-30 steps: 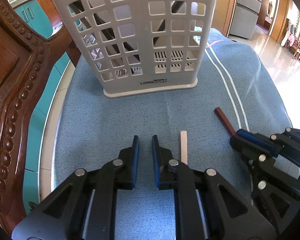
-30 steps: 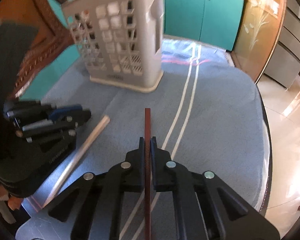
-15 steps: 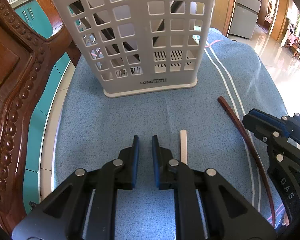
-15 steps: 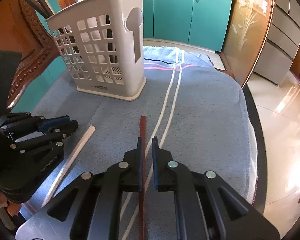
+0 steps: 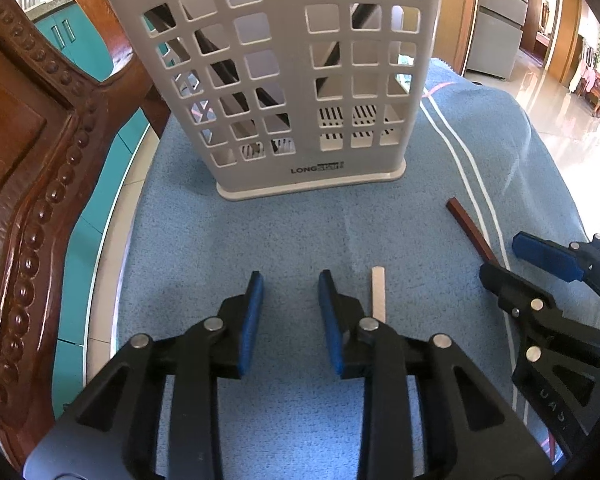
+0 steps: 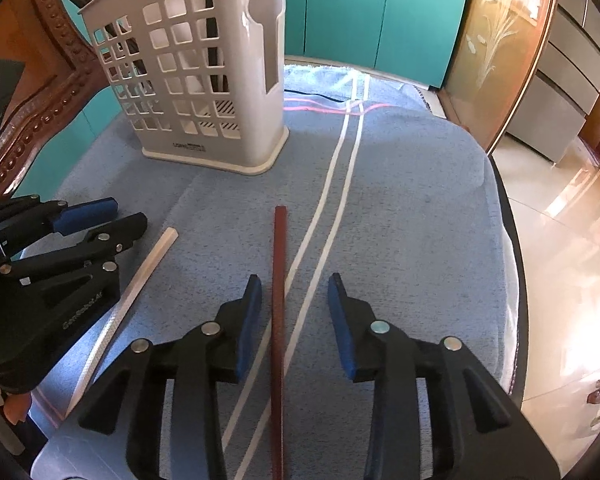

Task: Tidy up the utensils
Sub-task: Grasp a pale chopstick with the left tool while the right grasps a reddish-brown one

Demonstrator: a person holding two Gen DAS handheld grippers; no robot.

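Right claw [image 6: 294, 284]: jaws parted after just opening; the dark red chopstick lies between them, closer to the left pad, and neither pad presses on it.
Left claw [image 5: 290, 282]: jaws also parted after just opening, with only bare cloth between them; the pale chopstick lies just outside its right finger.
Worktop [image 6: 504, 216]: rounded, covered by a blue towel [image 6: 420, 208] with two white stripes running away from the camera and a pink line crossing them at the far end.
Chair [image 5: 32, 184]: carved brown wood with a beaded edge, standing at the left of the worktop, behind the basket.
Basket [image 5: 284, 80]: tall grey plastic utensil holder with square holes, upright on the towel at the far side; dark sticks lean inside it.
Dark red chopstick [image 6: 279, 264]: flat on the towel just left of the white stripes, one end pointing toward the basket, well short of it.
Pale chopstick [image 6: 140, 292]: flat on the towel between the two claws, near the left one, angled toward the basket.
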